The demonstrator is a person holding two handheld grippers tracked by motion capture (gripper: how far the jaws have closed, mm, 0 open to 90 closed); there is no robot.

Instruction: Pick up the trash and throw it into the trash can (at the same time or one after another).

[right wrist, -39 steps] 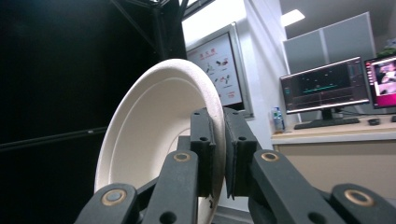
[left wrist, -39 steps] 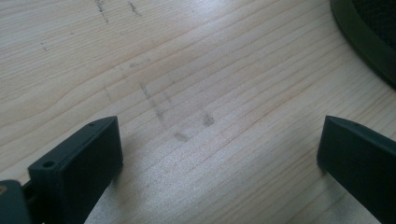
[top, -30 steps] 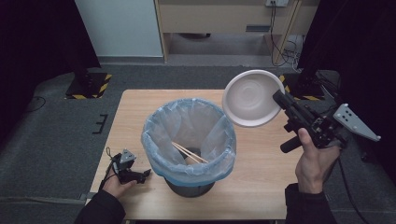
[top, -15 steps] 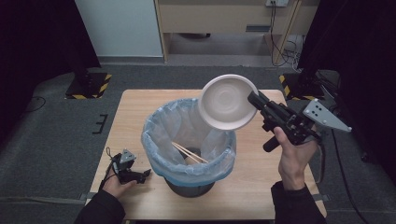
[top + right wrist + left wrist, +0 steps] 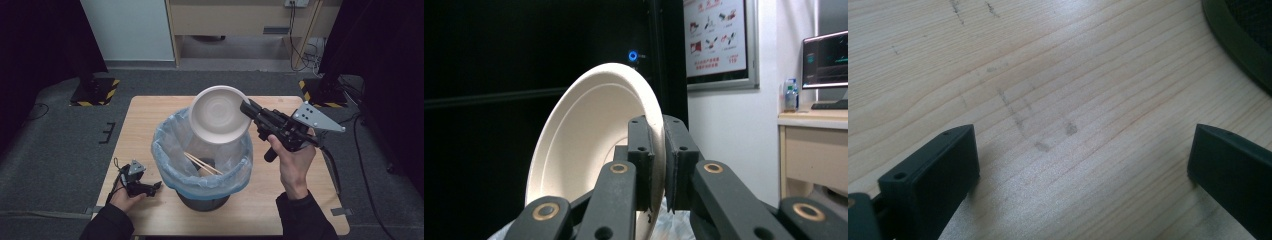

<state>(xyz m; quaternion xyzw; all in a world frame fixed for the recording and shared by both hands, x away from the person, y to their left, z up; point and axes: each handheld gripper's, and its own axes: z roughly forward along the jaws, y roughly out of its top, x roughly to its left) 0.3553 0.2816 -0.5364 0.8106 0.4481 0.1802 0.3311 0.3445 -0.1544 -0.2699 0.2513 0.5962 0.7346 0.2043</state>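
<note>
My right gripper (image 5: 658, 165) is pinching the rim of the plate (image 5: 219, 114), jaws pressed tight on its edge, the plate tilted up on its side over the lined bin (image 5: 202, 170). Chopsticks (image 5: 202, 164) lie inside the bin. My left gripper (image 5: 1083, 165) rests on the worktop (image 5: 1058, 75), jaws spread wide, nothing between them.
</note>
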